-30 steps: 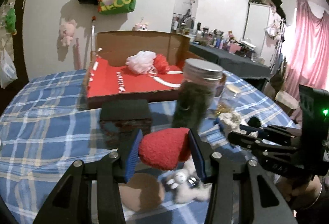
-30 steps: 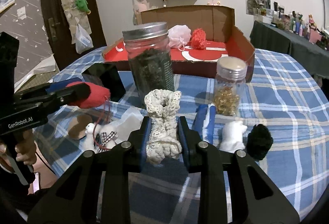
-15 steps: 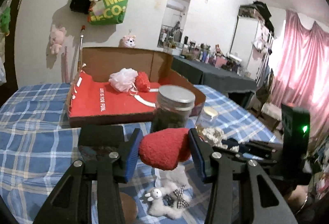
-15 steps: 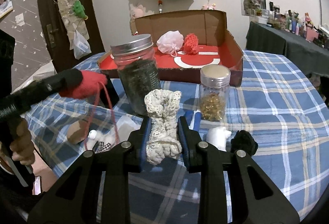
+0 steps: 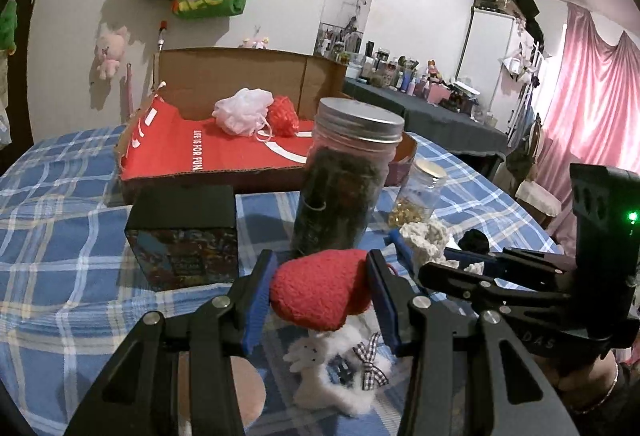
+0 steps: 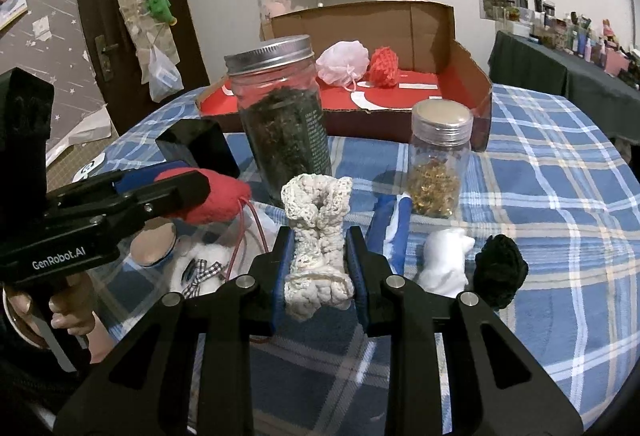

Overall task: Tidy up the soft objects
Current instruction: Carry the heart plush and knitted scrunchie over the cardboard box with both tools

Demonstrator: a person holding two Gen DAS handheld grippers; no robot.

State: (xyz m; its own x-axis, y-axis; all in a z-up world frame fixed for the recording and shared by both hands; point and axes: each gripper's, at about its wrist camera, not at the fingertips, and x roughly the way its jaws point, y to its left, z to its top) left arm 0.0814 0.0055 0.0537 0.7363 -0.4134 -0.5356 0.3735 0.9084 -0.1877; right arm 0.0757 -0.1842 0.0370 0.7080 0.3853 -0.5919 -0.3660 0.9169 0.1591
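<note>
— Change first: what differs from a second ago?

— Not much. Your left gripper (image 5: 320, 290) keeps its jaws clamped on the red plush heart (image 5: 320, 294), lifted clear of the counter (image 5: 60, 256), its cord trailing down to the white plush toy (image 5: 340, 368). Compared with half a second ago, the view has dipped and the dark-filled jar (image 5: 344, 180) looms closer again.

— And your right?

— Right gripper (image 6: 318, 268) has not budged; its jaws stay narrow, pinching the cream crocheted piece (image 6: 316, 236).

— Meaning for the task?

— Both soft things are held but neither is in the cardboard box (image 6: 460, 76), where the pink pouf (image 6: 342, 62) and red knit ball (image 6: 384, 66) already lie. The white toy possibly hangs from the cord; the view is unclear.
</note>
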